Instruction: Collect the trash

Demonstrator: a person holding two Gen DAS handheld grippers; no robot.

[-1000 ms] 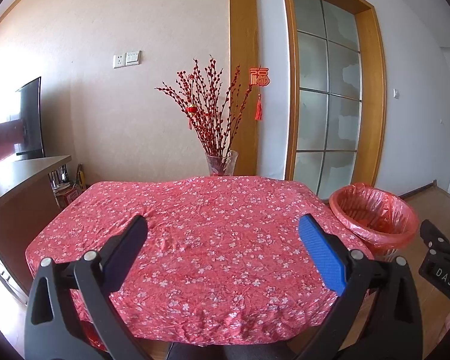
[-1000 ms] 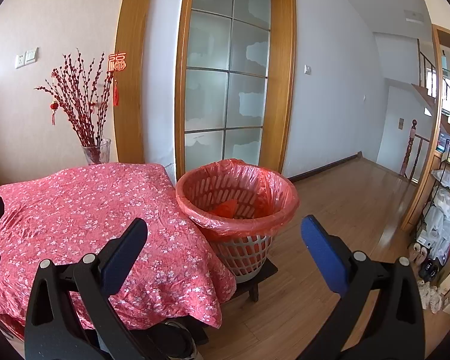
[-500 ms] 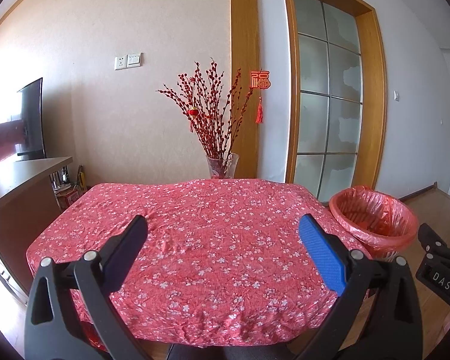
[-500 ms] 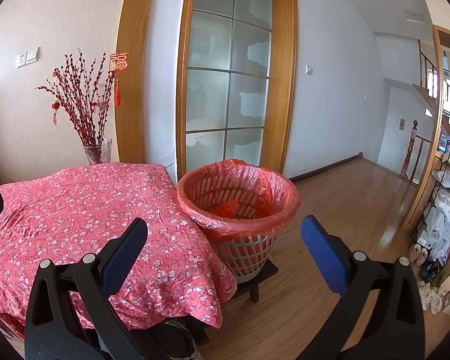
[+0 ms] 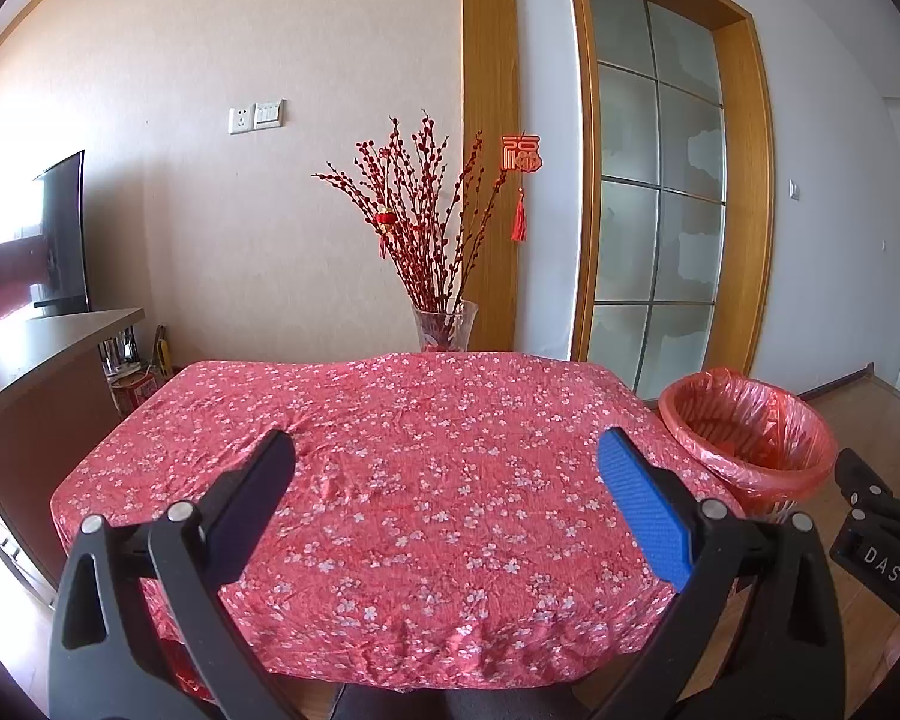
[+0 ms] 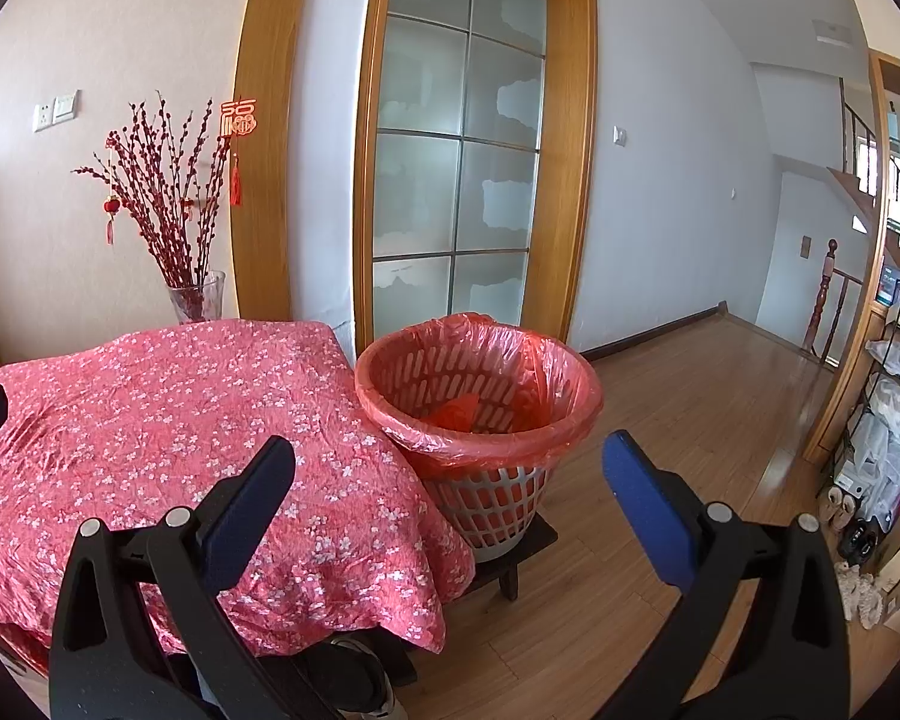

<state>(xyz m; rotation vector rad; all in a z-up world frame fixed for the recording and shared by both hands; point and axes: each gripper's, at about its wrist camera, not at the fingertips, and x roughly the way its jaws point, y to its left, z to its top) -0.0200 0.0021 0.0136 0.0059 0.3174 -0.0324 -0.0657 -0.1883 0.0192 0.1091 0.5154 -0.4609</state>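
Little has moved since the earlier frames: both views have drifted only slightly, the desk [image 5: 426, 480] sitting a touch lower in the left view than a second ago, and the bin [image 6: 480, 402] a shade further right in the right view. Both grippers hang over the near edge of the desk with nothing in them; the left gripper [image 5: 447, 483] has its jaws spread wide and released above the flowered cloth [image 5: 390, 420], and the right gripper [image 6: 450, 489] is likewise released, its gap lined up toward the bin. That bin, lined with a red bag [image 6: 564, 384], stands on a low stool [image 6: 522, 540] just off the right edge of the desk, its rim touching or nearly touching the draped cloth. Something red lies inside it, which looks like trash already dropped. No loose trash shows on the desk in either view, so the job seems finished or between pieces. The risks from here are small ones: a low sweep of the right gripper could catch the bag's rim and pull the liner loose, or nudge the bin off its narrow stool; dragging jaws across the wrinkled cloth could tug it toward the glass vase [image 5: 444, 327] of red branches, which stands behind the desk's far edge.
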